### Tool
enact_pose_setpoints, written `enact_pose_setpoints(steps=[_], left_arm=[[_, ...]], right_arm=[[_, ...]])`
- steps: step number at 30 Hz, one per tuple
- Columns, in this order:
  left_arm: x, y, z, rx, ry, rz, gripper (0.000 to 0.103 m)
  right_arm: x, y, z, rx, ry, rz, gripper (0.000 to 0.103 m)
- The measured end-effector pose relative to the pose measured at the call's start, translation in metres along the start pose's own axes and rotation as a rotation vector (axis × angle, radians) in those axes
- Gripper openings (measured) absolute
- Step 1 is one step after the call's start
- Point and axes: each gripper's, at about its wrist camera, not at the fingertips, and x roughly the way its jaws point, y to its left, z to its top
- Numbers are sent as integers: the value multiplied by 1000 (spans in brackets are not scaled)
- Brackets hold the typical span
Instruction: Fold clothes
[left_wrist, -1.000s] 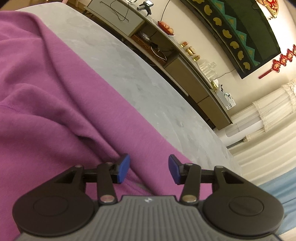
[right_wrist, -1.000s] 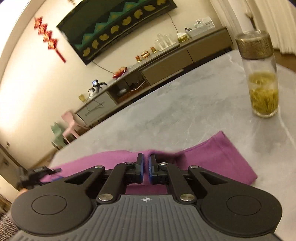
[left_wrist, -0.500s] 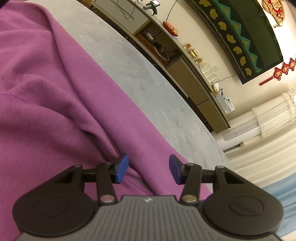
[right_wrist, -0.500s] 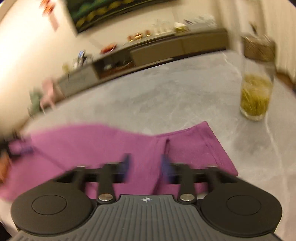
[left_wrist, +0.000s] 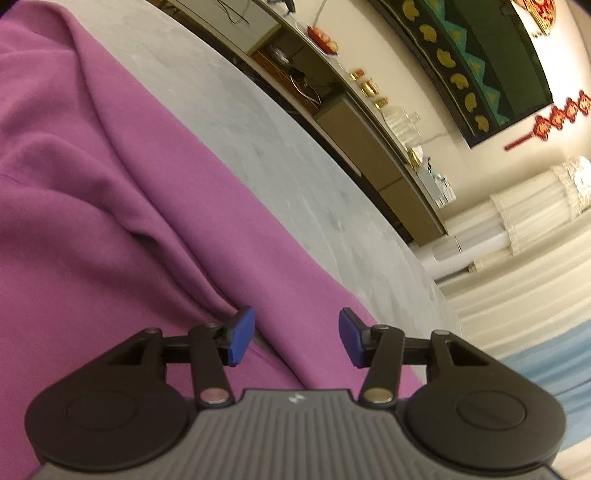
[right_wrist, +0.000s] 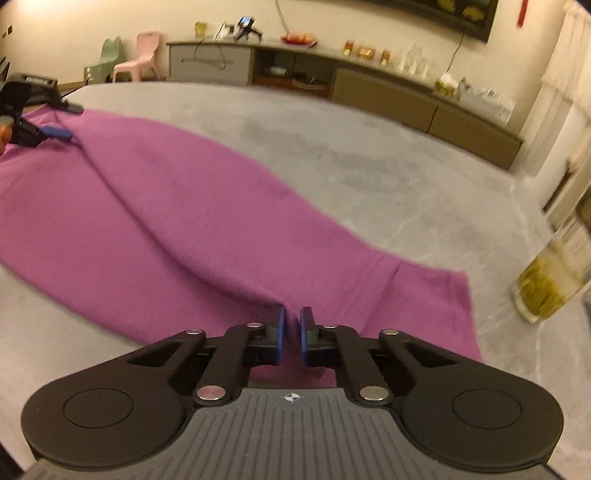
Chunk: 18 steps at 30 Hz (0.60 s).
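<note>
Between the pads (right_wrist: 281, 325) of the right tool (right_wrist: 291, 325), a raised ridge of purple cloth, apparently pinched; clenched on the garment (right_wrist: 184, 221) near its edge closest to the camera. Farther out, at the opposite end of the cloth, the left tool (left_wrist: 295, 336), released, pads well apart, hovering low over the fabric with nothing gripped; also visible small at the top left of the right wrist view.

Garment spread flat on the grey surface (right_wrist: 369, 166), long axis slanting from the right tool at the lower right up to the left tool at the upper left. Narrower squared end pointing right, toward a glass jar (right_wrist: 554, 280) standing near but apart from it. Whether sleeve, leg or body, cannot tell.

Step in hand, judging by this: taking hold at both ends for a lengthwise fold, one end secured, the other not yet. Next move: closing the left tool on the matching edge, then lifting both together and laying the near edge over the far one, keeping clear of the jar.
</note>
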Motion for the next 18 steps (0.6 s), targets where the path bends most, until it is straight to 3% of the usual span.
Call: enact_pose_setpoints(steps=[8,15,17,18], left_arm=[[8,-7,-10,3,33,-12,55],[23,-4,-10,13,37,-5,56],[29,-4,-4,18,24,-11,53],[33,-3,-2,18,16,-15,43]], right_arm=[[-22,-20,21,83,-157,-23,1],[-35,-41,18,186,-224,-32,0],[-37,-47,15,221,-228,-20,0],[-38,-49,12,237,-226,-15,0]])
